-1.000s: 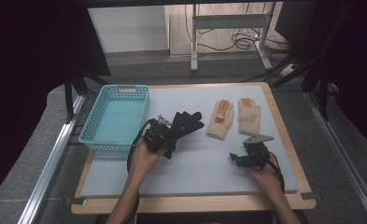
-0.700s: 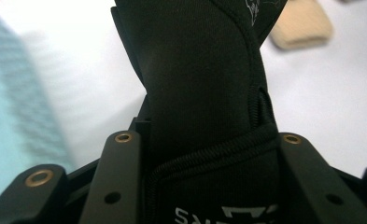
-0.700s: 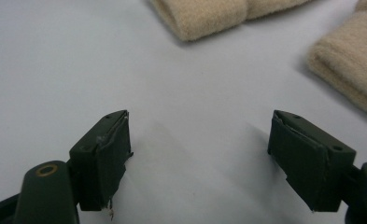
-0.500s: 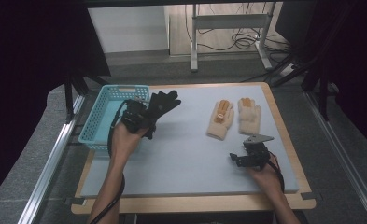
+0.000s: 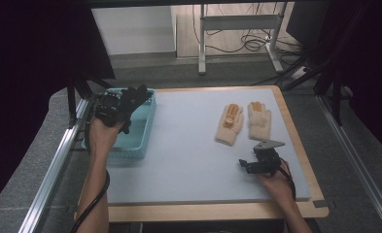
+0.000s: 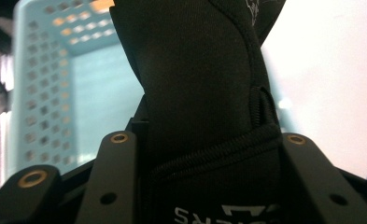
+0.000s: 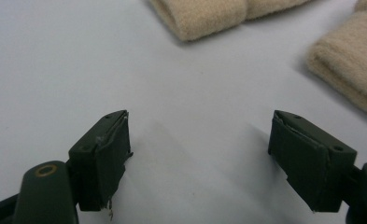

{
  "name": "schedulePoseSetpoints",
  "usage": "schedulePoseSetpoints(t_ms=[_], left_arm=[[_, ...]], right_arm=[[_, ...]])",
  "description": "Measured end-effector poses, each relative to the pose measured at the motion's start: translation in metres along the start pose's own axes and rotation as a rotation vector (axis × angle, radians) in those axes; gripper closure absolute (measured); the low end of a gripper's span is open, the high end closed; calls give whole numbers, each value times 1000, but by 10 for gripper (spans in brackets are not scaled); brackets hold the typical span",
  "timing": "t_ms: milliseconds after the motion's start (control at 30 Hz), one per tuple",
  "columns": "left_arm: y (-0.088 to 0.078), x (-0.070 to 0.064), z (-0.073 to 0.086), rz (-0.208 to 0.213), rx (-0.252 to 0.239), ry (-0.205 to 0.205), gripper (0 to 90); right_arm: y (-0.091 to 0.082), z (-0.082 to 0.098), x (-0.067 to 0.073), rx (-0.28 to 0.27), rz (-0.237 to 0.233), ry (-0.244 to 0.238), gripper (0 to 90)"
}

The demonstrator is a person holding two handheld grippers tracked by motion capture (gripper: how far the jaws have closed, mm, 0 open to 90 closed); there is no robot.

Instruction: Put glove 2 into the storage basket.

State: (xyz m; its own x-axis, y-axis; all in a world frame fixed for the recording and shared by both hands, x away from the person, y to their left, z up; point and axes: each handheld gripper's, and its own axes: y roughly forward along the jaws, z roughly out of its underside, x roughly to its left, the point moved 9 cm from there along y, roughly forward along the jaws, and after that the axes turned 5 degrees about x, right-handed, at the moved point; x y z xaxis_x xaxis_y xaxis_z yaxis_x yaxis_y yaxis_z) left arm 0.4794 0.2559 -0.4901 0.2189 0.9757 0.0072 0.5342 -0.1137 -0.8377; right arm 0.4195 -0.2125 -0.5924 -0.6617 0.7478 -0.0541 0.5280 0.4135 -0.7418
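Colours on the table

A black glove point(image 5: 132, 99) with white lettering hangs over a perforated turquoise basket point(image 5: 141, 133); two cream gloves point(image 5: 243, 121) with orange fingertip patches lie on the pale grey-blue mat point(image 5: 188, 155), wood-edged.

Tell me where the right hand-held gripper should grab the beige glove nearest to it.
Probably by its cuff. The right beige glove lies flat with its fingers pointing away and the thick cuff end toward the right hand-held gripper, whose jaws stand open over the mat. Come from the near side, low, and pinch across the cuff's folded edge.
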Motion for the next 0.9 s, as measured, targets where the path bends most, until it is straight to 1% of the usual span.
schedulePoseSetpoints(t_ms=[33, 67, 133, 300, 367, 400, 433, 467, 567, 667, 733, 800, 900], left_arm=[[2, 5, 1, -6, 7, -11, 582], [4, 11, 3, -13, 13, -13, 582], [11, 19, 5, -15, 27, -39, 582], [30, 36, 14, -25, 91, -67, 573], [38, 43, 18, -39, 116, -85, 571], [41, 47, 20, -49, 129, -87, 571], [47, 53, 22, -56, 143, -109, 573], [47, 53, 22, -56, 143, -109, 574], [56, 59, 26, -64, 170, -118, 573], [63, 64, 31, -90, 209, -114, 571], [68, 68, 34, -103, 231, -124, 570], [71, 71, 37, -109, 252, -132, 568], [76, 73, 38, -102, 264, -135, 549]], right_arm=[[0, 0, 0, 0, 0, 0, 205], [0, 0, 0, 0, 0, 0, 204], [0, 0, 0, 0, 0, 0, 204], [0, 0, 0, 0, 1, 1, 204], [0, 0, 0, -1, 1, 1, 204], [0, 0, 0, -1, 1, 1, 204], [0, 0, 0, -1, 0, 1, 204], [0, 0, 0, -1, 0, 1, 203], [0, 0, 0, 0, 0, 1, 203], [0, 0, 0, 0, 0, 1, 204], [0, 0, 0, 0, 0, 1, 204], [0, 0, 0, -1, 0, 1, 204], [0, 0, 0, -1, 0, 1, 204]])
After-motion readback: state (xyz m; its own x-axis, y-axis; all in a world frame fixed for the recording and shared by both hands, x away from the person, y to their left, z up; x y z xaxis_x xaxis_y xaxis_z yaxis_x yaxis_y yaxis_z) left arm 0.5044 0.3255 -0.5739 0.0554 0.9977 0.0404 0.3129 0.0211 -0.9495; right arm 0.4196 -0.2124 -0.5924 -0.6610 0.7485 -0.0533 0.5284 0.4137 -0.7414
